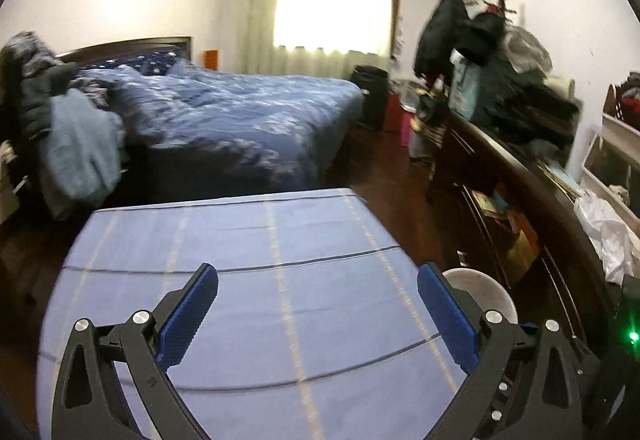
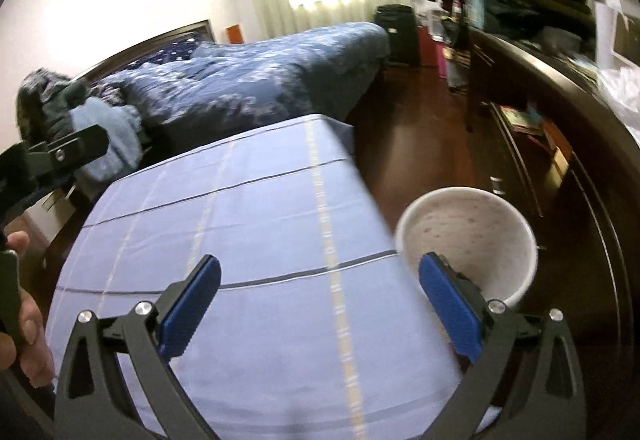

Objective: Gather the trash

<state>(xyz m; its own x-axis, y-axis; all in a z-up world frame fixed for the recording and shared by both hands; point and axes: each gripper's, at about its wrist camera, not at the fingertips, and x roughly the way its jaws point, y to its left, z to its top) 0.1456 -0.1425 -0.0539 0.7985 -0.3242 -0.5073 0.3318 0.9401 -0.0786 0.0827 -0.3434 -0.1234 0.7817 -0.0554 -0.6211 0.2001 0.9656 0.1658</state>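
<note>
Both pairs of tongs stand wide with nothing between the blue pads; the left tongs (image 1: 318, 314) hang over the near part of the table (image 1: 240, 240), which is covered in a pale blue checked cloth, and the right tongs (image 2: 320, 304) hang over the same cloth a little further right, their right pad in front of the white bin (image 2: 468, 240); the bin stands on the dark floor just off the table's right edge, mouth up, and nothing large shows inside it.

No trash shows on the cloth in either view, so the step in hand looks like searching for the next piece, or finishing; the likeliest candidate is the crumpled white plastic (image 1: 608, 236) lying on the dark dresser (image 1: 532, 175) at the far right, though whether it is rubbish cannot be told from here.

To do this well, I would first steady both hands, since the views are smeared and small scraps would be missed; sweep the cloth with the eye from near edge to far edge before leaving it; then take one pair of tongs to the plastic, close on a bunched fold instead of a loose edge, since thin film slips; carry it low and straight to the bin and open only once the pads are over the mouth.

The person's left hand (image 2: 24, 320) shows at the left edge of the right view, so keep the two tools well apart when reaching across.
</note>
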